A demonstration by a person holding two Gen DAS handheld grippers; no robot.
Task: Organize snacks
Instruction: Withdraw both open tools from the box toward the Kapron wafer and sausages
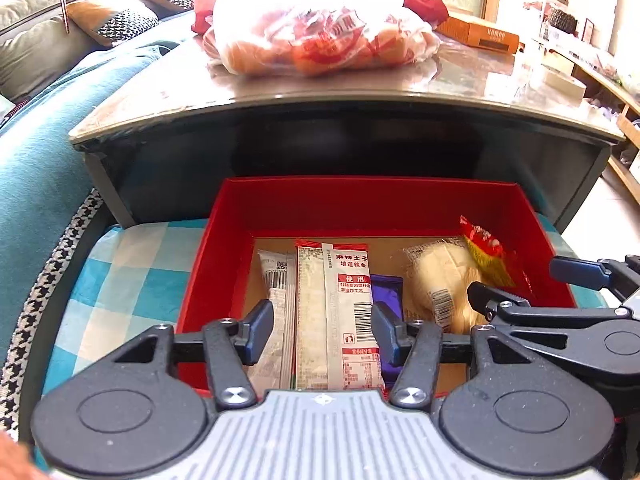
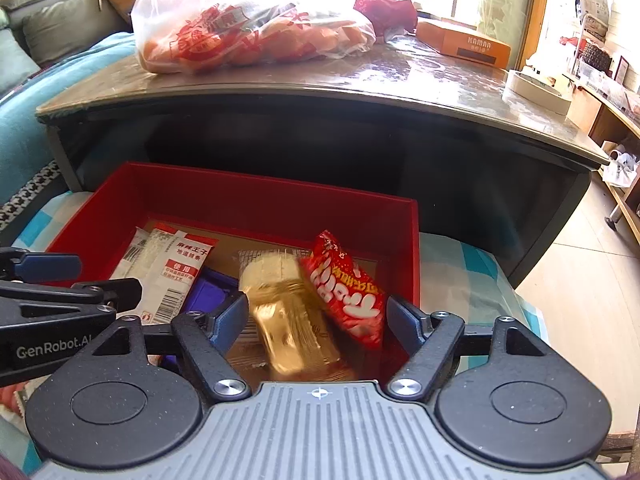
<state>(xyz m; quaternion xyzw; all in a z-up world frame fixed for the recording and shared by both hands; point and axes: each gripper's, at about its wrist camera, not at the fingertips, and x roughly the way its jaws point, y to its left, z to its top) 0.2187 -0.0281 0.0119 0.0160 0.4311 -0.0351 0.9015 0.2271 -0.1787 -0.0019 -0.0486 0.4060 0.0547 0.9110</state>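
Observation:
A red box (image 1: 360,200) (image 2: 280,208) sits on a blue checked cloth. In it lie a white spicy-strip packet (image 1: 340,312) (image 2: 176,276), a thinner pale packet (image 1: 276,280), a purple packet (image 1: 388,292) (image 2: 212,292), a wrapped yellow cake (image 1: 440,284) (image 2: 280,320) and a red snack bag (image 1: 486,252) (image 2: 348,288). My left gripper (image 1: 323,330) is open above the white packet, holding nothing. My right gripper (image 2: 316,320) is open above the cake and red bag, empty. The cake looks blurred in the right wrist view.
A dark table (image 1: 344,92) (image 2: 360,80) stands behind the box, carrying a plastic bag of orange buns (image 1: 320,32) (image 2: 248,28) and an orange carton (image 1: 480,34) (image 2: 464,42). A teal sofa (image 1: 48,128) with cushions is on the left. Shelving (image 2: 616,92) is on the right.

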